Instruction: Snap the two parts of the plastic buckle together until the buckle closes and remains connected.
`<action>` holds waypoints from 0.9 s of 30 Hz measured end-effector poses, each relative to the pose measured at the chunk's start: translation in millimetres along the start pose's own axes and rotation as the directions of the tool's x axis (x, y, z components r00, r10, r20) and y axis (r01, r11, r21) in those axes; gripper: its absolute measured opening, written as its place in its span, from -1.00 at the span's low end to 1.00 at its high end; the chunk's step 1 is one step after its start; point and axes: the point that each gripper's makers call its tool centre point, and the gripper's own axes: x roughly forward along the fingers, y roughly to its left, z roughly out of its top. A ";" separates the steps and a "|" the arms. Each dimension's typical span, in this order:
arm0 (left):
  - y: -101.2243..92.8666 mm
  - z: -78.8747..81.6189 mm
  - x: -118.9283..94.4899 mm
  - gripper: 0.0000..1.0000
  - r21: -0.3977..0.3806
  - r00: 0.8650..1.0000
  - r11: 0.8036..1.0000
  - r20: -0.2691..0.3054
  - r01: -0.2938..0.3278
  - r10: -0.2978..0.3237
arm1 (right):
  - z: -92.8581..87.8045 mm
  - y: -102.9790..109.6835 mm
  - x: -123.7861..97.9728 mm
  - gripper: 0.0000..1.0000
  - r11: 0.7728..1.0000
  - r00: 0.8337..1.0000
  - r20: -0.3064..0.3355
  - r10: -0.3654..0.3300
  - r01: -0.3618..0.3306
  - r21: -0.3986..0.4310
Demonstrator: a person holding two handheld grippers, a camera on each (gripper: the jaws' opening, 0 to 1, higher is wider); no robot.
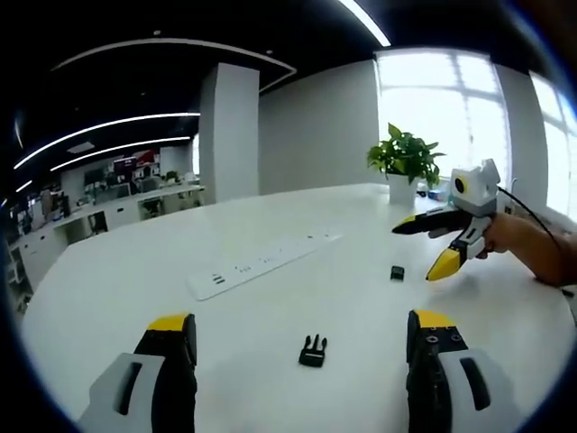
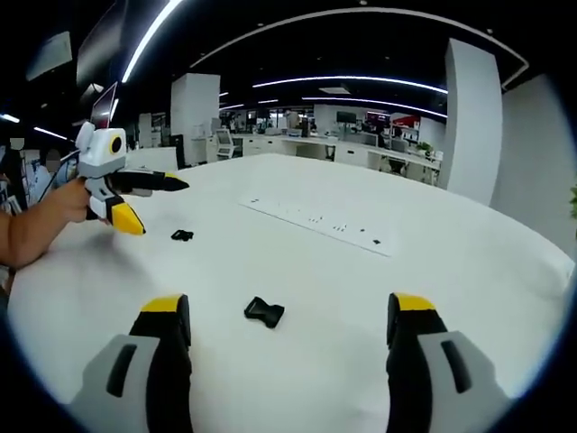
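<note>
A: Two buckle halves are lying apart on the white table [image 1: 135, 289]: the pronged male part [image 1: 313, 350] just ahead of the left gripper [image 1: 302, 336], the socket part [image 2: 264, 312] ahead of the right gripper [image 2: 288, 317].

B: Jaw state?

A: Both grippers are hovering wide open, gripping nothing. A power strip [image 1: 261, 263] is lying beyond; a potted plant [image 1: 406, 162] is standing at the far edge.

B: Step?

A: Pre-grasp, I judge. Next: each gripper closing on its half, prongs facing the socket.
</note>
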 end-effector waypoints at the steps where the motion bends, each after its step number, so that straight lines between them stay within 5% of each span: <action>1: 1.3 1.1 2.4 0.96 -0.001 1.000 1.000 0.000 0.000 0.000 | 0.3 -0.8 1.7 0.79 1.000 1.000 -0.003 0.001 -0.001 0.001; 6: 5.4 2.8 11.1 0.88 0.006 1.000 1.000 -0.003 0.009 -0.009 | 5.1 1.5 9.7 0.79 1.000 1.000 -0.005 0.001 -0.001 0.002; 12: 11.6 0.8 19.8 0.87 0.019 0.999 1.000 -0.027 0.019 -0.018 | 8.3 -7.8 24.9 0.76 0.994 0.999 -0.038 -0.002 0.006 0.111; 27: 11.7 -7.3 20.9 0.85 0.006 0.999 0.999 -0.036 0.033 -0.033 | 10.0 -1.1 26.9 0.58 1.000 0.999 -0.050 -0.011 0.011 0.001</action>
